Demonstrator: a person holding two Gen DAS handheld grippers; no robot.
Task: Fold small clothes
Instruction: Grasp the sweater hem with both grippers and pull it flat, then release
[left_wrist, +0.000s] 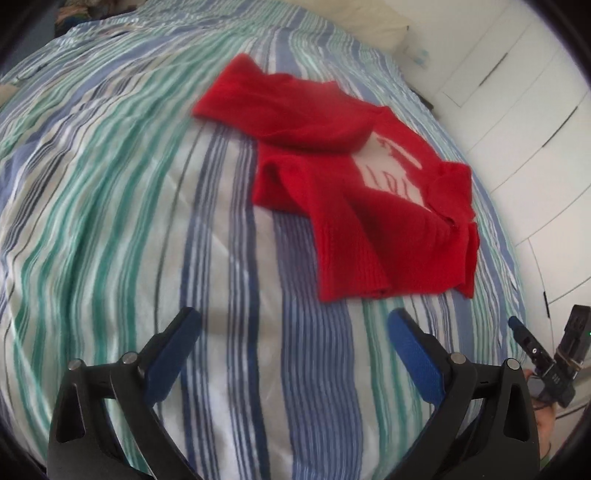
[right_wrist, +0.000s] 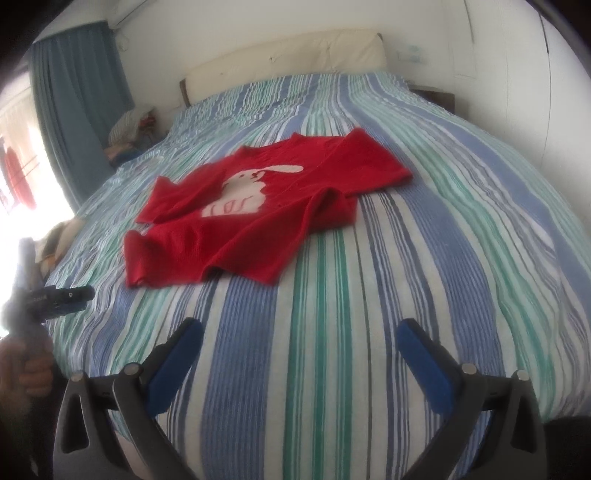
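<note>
A small red knitted sweater (left_wrist: 343, 192) with a white rabbit motif (right_wrist: 240, 194) lies rumpled on the striped bedspread (left_wrist: 147, 206), its sleeves folded loosely over the body. My left gripper (left_wrist: 293, 325) hovers open over the bedspread, just short of the sweater's near hem, nothing between its blue pads. My right gripper (right_wrist: 299, 332) is open too, above the stripes, a good way back from the sweater (right_wrist: 258, 206). Each gripper shows at the edge of the other's view, the right one (left_wrist: 554, 354) and the left one (right_wrist: 55, 295) held by a hand.
The bed has a cream headboard (right_wrist: 288, 59) at the far end. White wardrobe doors (left_wrist: 517, 110) run along one side, a blue curtain (right_wrist: 77, 110) and bright window along the other. A pile of cloth (right_wrist: 125, 136) sits near the curtain.
</note>
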